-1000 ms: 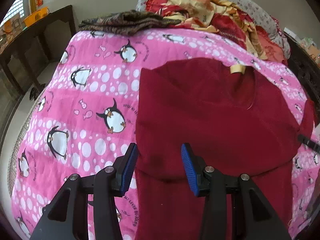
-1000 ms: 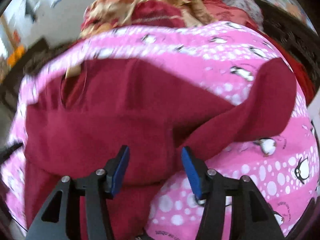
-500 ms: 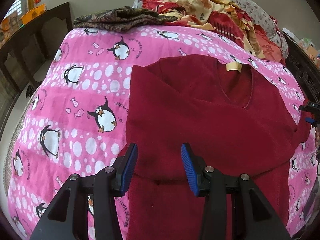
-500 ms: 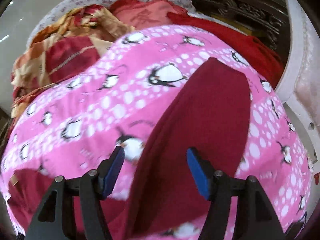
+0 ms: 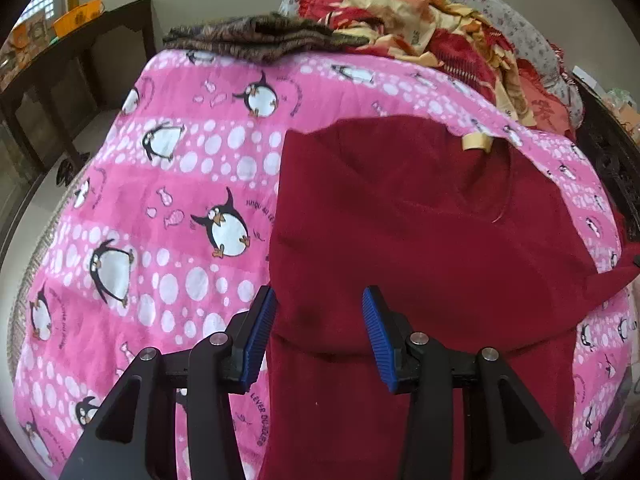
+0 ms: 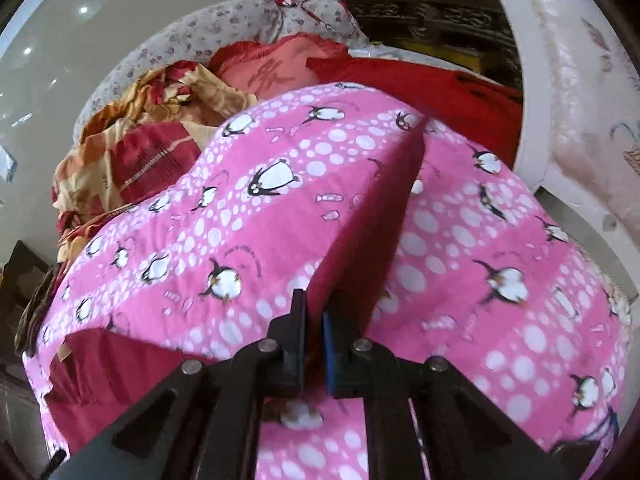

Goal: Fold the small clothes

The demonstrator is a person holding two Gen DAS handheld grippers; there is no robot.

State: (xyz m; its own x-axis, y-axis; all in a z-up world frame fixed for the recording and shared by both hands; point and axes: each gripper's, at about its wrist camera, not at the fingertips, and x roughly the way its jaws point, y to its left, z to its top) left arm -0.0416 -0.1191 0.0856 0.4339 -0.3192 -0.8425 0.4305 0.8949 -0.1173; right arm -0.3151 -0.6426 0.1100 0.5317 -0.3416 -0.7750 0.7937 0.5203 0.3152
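On the pink bedspread (image 5: 168, 208) the red sweater (image 5: 420, 248) lies flat; its sleeve (image 6: 372, 216) runs straight away from your right gripper (image 6: 314, 344), just clamped onto it. Your left gripper (image 5: 318, 336) hangs apart over the body.

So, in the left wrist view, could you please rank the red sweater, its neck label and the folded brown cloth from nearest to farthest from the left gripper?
From the left gripper:
1. Red sweater, directly beneath the fingers.
2. Neck label, farther up, right.
3. Folded brown cloth, at the bed's far edge.
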